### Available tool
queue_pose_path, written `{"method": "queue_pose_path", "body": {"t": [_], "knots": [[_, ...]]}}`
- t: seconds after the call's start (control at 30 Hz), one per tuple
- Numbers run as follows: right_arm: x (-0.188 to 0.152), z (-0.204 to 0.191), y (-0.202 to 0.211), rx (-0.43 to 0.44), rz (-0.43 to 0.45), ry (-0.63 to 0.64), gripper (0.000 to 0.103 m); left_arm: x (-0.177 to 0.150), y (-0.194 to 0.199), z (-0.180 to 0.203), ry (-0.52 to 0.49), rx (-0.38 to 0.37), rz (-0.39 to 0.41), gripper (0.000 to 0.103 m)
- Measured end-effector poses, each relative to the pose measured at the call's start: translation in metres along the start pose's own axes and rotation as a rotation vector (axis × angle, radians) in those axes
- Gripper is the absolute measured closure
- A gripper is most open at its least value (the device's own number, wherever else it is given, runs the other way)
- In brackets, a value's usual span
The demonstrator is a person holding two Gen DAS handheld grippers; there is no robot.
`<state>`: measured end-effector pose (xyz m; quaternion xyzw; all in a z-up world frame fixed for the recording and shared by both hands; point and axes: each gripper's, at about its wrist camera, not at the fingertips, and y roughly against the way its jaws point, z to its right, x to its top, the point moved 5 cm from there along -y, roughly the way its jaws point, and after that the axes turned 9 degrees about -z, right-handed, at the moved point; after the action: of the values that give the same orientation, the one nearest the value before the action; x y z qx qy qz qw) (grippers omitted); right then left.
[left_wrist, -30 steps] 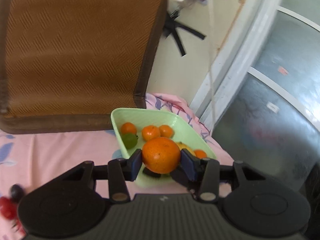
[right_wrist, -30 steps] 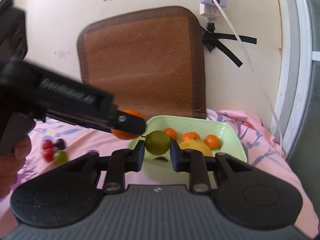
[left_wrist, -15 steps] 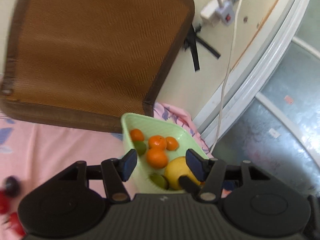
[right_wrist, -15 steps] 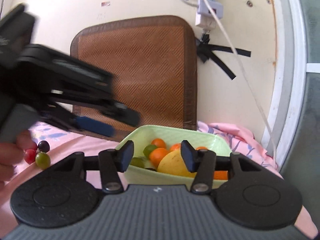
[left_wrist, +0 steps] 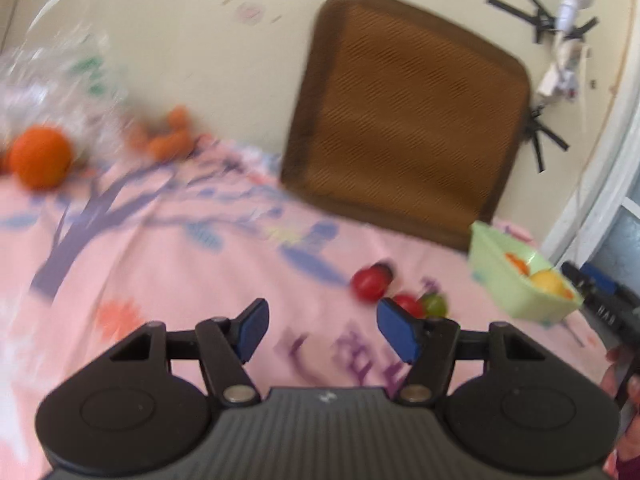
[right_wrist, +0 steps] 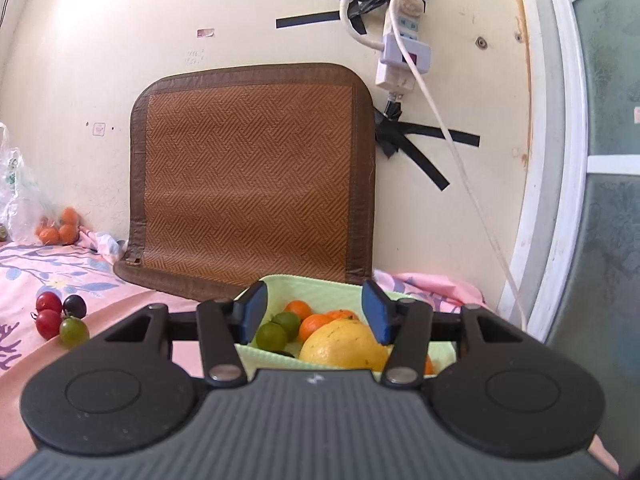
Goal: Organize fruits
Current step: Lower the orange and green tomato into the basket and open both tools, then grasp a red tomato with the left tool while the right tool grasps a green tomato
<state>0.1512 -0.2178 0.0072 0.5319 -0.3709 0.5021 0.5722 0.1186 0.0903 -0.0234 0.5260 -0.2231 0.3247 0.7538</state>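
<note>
A pale green tray (right_wrist: 332, 282) holds small oranges (right_wrist: 316, 324), green limes (right_wrist: 272, 336) and a big yellow fruit (right_wrist: 344, 346). My right gripper (right_wrist: 314, 312) is open and empty, just above the tray's near side. My left gripper (left_wrist: 318, 330) is open and empty over the pink sheet, left of the tray (left_wrist: 496, 276). Red tomatoes (left_wrist: 368, 284), a dark one and a green one (left_wrist: 434, 304) lie just beyond its right finger; they also show in the right wrist view (right_wrist: 48, 312). A loose orange (left_wrist: 40, 158) lies far left.
A brown woven cushion (right_wrist: 252, 184) leans on the wall behind the tray. A clear plastic bag with small oranges (right_wrist: 56, 228) sits at the far left by the wall. A power strip and cable (right_wrist: 404, 52) hang on the wall. A window frame (right_wrist: 560, 160) stands at the right.
Both grippers let go of their fruit, the orange and the green lime, into the tray. My left gripper then swung left, away from the tray, toward the tomatoes. My right gripper rose slightly.
</note>
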Motion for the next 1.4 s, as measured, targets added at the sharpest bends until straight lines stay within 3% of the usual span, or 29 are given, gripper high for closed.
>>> {"method": "queue_pose_path", "body": {"t": [0.17, 0.23, 0.37, 0.53, 0.7, 0.8, 1.03, 1.17, 1.4], "knots": [[0.001, -0.008, -0.004, -0.026, -0.028, 0.033, 0.049, -0.002, -0.006, -0.008, 0.031, -0.013, -0.016, 0.042], [0.002, -0.014, -0.004, 0.074, -0.095, -0.023, 0.048, -0.003, -0.006, -0.009, 0.028, -0.025, -0.010, 0.042], [0.007, -0.055, -0.005, 0.366, -0.223, -0.097, 0.048, -0.005, -0.003, -0.011, 0.047, -0.068, 0.003, 0.042], [0.012, -0.107, -0.030, 0.493, -0.340, -0.116, 0.049, -0.006, -0.003, -0.014, 0.076, -0.094, 0.006, 0.042], [0.004, -0.134, -0.055, 0.518, -0.451, -0.125, 0.051, -0.006, -0.001, -0.010, 0.052, -0.097, 0.024, 0.044], [0.002, -0.129, -0.050, 0.549, -0.463, -0.176, 0.076, -0.007, 0.002, -0.002, 0.008, -0.090, 0.036, 0.045], [-0.013, -0.093, -0.018, 0.439, -0.397, -0.202, 0.075, -0.004, -0.016, 0.057, -0.226, -0.106, -0.009, 0.050], [-0.016, -0.085, -0.012, 0.392, -0.363, -0.192, 0.075, -0.001, -0.048, 0.074, -0.199, -0.059, -0.101, 0.050], [-0.017, -0.089, -0.017, 0.412, -0.385, -0.184, 0.074, 0.004, -0.066, 0.083, -0.120, -0.009, -0.087, 0.051]]}}
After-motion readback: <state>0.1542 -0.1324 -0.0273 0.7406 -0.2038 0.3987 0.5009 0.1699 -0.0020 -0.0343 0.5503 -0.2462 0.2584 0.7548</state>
